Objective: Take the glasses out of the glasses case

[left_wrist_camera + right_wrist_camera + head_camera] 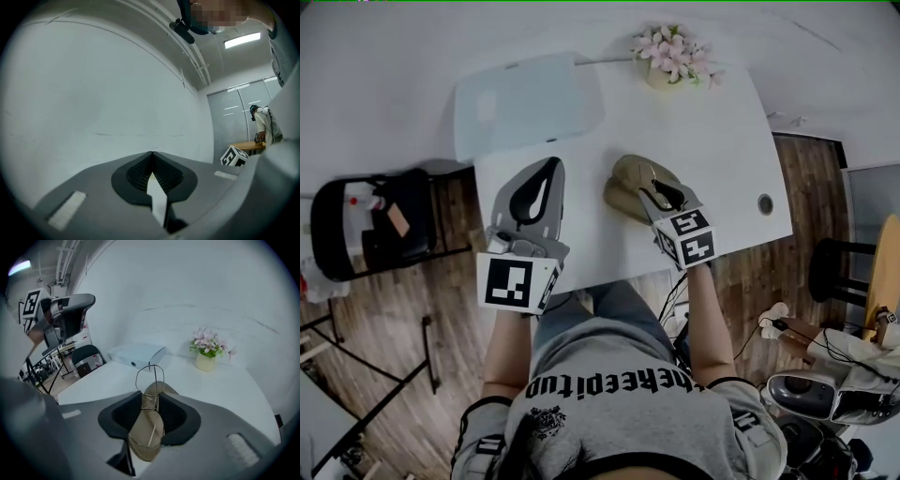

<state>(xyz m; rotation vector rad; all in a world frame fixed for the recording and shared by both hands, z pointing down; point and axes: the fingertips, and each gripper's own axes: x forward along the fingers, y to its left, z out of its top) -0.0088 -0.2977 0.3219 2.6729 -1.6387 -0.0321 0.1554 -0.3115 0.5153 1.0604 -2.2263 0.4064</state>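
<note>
Between the jaws of the right claw sits a pair of thin wire-rimmed glasses, clenched at the middle of the frame. One lens rim sticks up past the jaw tips and the other hangs toward the camera. Directly under the glasses, seen through the jaw gap, is the tan glasses case. Whether the glasses touch the case can't be told.

In the head view the right claw angles down over the case, which lies on the white desk near its front edge and looks open. The glasses are too thin to make out in that view.

The left claw is clenched on nothing, its tips meeting, and faces a plain white wall. In the head view the left claw is over the desk's front-left part, just left of the case and not touching it.

Further out on the desk, a flat white box sits at the back left. A small pot of pink flowers stands at the back, well apart from the case. A round cable hole is near the right edge. A black chair stands on the wood floor, left of the desk.
</note>
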